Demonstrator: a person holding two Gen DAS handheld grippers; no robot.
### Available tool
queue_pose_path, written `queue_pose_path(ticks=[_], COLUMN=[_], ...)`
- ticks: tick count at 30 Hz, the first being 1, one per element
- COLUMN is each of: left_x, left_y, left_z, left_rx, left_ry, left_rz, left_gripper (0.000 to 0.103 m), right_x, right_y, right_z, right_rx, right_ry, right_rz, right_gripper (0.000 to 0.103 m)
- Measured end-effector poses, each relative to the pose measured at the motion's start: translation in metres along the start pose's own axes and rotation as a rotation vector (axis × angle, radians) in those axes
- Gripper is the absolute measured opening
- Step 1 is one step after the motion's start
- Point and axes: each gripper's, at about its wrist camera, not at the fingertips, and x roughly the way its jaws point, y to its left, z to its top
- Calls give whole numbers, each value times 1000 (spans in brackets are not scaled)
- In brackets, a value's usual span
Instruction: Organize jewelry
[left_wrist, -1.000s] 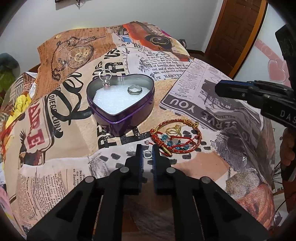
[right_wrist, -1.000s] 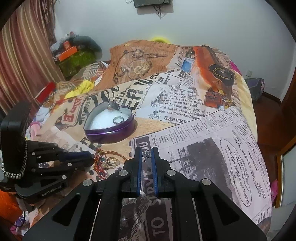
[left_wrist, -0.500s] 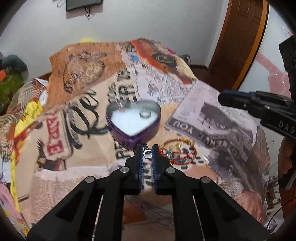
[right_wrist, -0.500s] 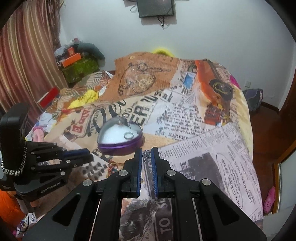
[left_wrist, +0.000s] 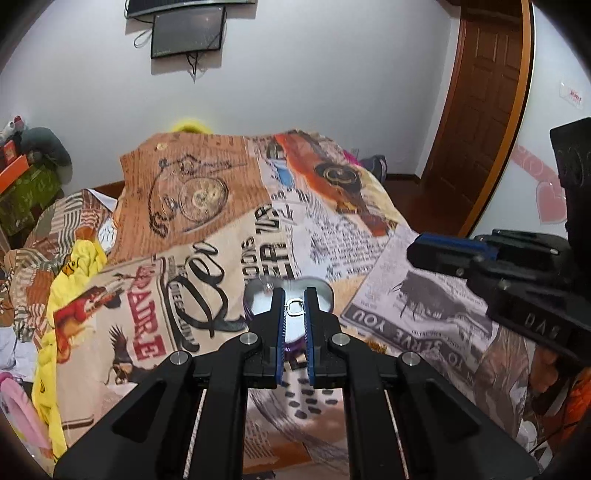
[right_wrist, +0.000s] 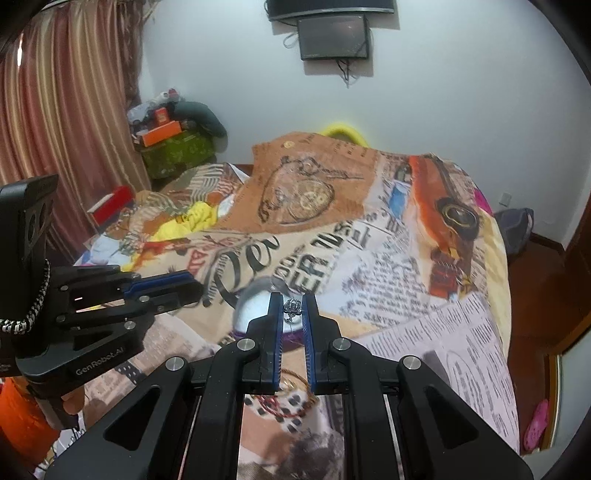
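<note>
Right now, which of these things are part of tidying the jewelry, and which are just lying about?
Part of the job:
- heart tin
- silver ring in left gripper
- ornate ring in right gripper
- bracelets on the bedspread

Lying about:
- yellow cloth
- orange box
- wall screen
- pink shoe

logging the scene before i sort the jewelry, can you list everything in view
heart tin: one, purple, white lining, on the bed behind both tongs
bedspread: one, newsprint and pocket-watch print, over the bed
square ring: one, silver, pinched in the left tongs
ornate ring: one, silver, pinched in the right tongs
bracelets: a red and gold tangle, count unclear, on the bed under the right tongs
screen: one, dark, on the white wall
door: one, brown wood, right side
curtain: striped pink, left side
left tongs: black, blue pads, shut
right tongs: same, shut
</note>
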Motion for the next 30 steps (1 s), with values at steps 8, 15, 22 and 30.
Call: queue_pose_path(ticks=[8,15,22,30], left_x=[0,16,47,81], left_y=[13,25,34,39], left_z=[10,10,4,-2], left_rx=[-23,-43,-64,-87], left_ry=[-37,-22,37,113], left_rz=[9,3,-30,-77], left_gripper=[8,8,8,8], right_x=[14,39,67,97], right_y=[15,15,11,7], right_z=[13,15,9,-5], right_rx=[-27,-9,4,6], right_ry=[-19,15,88,180], right_rz=[30,48,59,81], right_gripper=[9,9,9,9])
